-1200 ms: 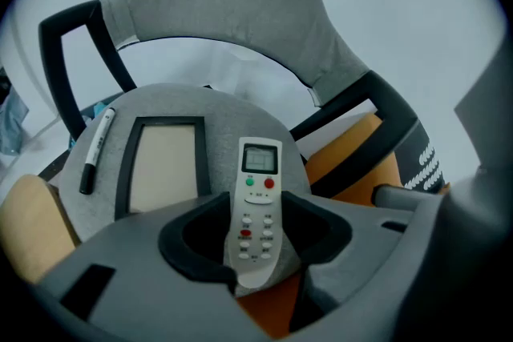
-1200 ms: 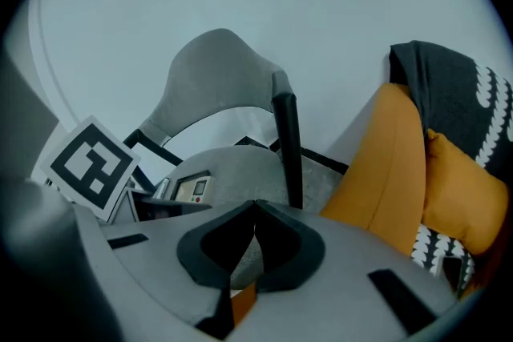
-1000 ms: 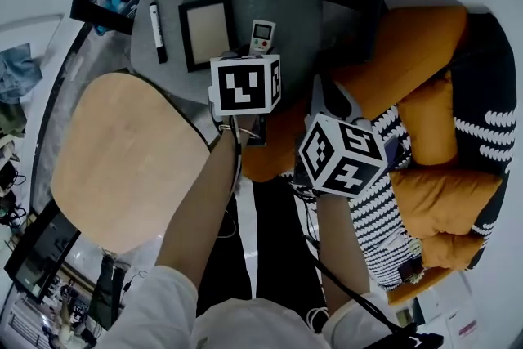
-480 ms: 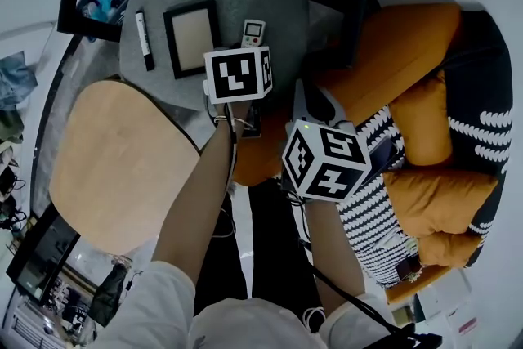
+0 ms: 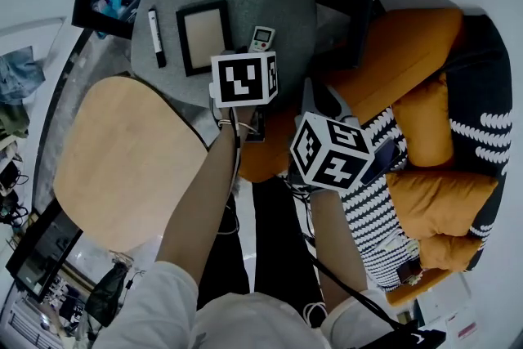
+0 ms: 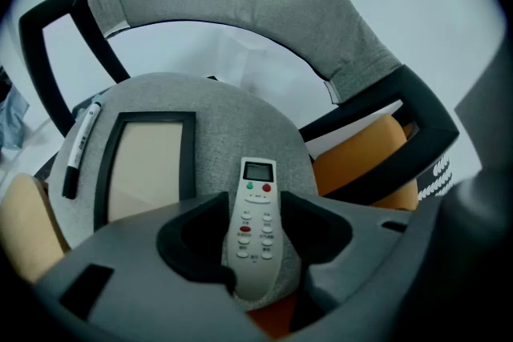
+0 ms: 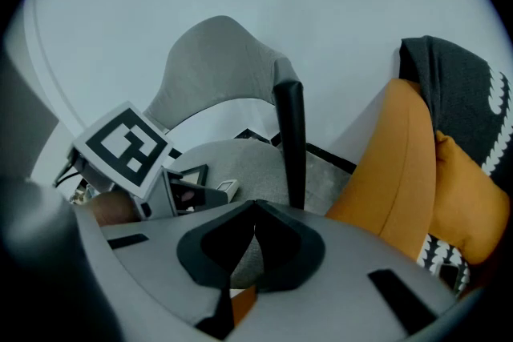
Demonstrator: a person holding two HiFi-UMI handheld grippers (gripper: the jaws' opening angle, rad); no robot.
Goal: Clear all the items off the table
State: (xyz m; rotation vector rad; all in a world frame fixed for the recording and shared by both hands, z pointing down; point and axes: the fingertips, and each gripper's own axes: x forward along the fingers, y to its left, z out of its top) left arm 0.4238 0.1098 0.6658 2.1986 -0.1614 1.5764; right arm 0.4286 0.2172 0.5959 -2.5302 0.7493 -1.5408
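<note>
I am holding the right gripper off the grey table, its tongs pressed together on nothing. At the table's near edge I am straddling the remote with the left gripper, tongs spread and seemingly not yet pinching. Pickup is the step in hand; a squeeze and a lift are coming next. Beyond, a picture frame and a marker are waiting.
</note>
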